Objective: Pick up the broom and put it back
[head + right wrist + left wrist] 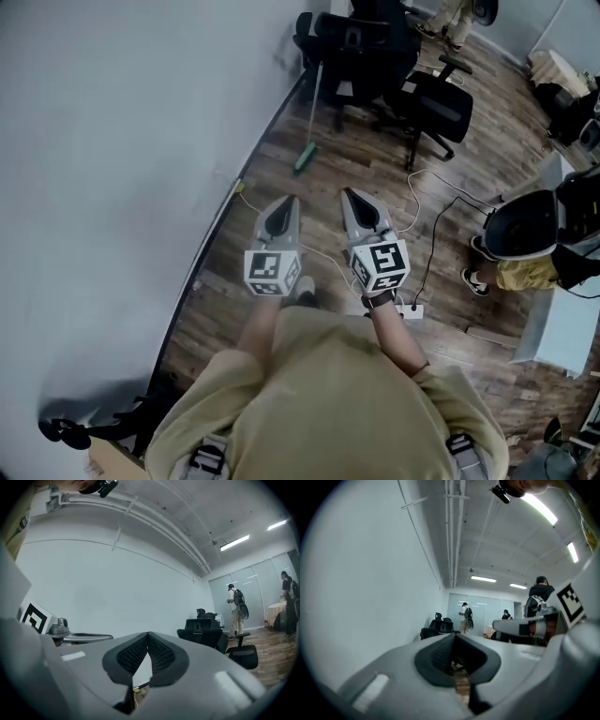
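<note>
**Colleague:** Where was the broom when you looked?

**Me:** The broom [311, 111] was well ahead of both grippers and untouched. Its green head sat on the wooden floor [319, 239] close to the white wall [112, 141]. The pale handle ran up and away towards the black office chairs [361, 42]. I couldn't tell whether the handle leaned on the wall or on the nearest chair.

**Colleague:** And the grippers?

**Me:** The left hand-held gripper [287, 201] had its jaws closed with the tips together. Its own view showed only floor behind the pads and nothing between them. The right hand-held gripper [350, 193] was closed tip to tip as well, and it was also empty. The two were side by side in front of the person's chest, pointing level down the room towards the broom and a little apart from each other.

**Colleague:** Was anything lying in between?

**Me:** A white cable [413, 202] snaked over the boards to the right of the right gripper. A power strip [409, 309] lay near the person's right wrist. A second person [525, 244] was off at the right edge, well clear of the broom.
</note>
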`<state>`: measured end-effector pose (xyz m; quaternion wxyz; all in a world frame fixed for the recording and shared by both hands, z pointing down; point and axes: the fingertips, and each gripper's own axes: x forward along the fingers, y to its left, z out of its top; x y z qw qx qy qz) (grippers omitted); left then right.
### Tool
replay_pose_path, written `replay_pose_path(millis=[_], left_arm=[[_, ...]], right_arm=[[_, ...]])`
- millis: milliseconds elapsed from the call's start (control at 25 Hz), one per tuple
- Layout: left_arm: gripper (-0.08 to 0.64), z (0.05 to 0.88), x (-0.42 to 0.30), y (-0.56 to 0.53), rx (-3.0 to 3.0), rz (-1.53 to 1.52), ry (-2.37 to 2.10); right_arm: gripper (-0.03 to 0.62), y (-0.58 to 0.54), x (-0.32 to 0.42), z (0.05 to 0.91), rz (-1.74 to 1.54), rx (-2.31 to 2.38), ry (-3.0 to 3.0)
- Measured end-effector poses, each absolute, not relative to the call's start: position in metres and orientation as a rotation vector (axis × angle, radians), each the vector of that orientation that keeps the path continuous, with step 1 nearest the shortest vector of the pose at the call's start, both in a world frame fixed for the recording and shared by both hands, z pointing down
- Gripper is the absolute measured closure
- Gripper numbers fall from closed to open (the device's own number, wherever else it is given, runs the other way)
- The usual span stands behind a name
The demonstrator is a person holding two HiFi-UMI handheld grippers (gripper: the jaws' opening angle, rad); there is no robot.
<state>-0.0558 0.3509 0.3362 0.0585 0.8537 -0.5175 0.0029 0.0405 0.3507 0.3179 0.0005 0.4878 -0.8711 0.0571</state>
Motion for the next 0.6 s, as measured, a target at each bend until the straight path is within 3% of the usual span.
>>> replay_pose_path(millis=[200, 600], left_arm=[[0.563, 0.352, -0.076, 0.26, 2.574, 0.013, -1.535], [0.561, 0.415, -0.039, 0.115, 2.471, -0.024, -1.459]], right_arm=[[0.588, 0.268, 0.014, 0.345, 0.215, 1.513, -2.678], [0.588, 0.095, 0.048, 0.408, 0.372, 1.509, -2.667]])
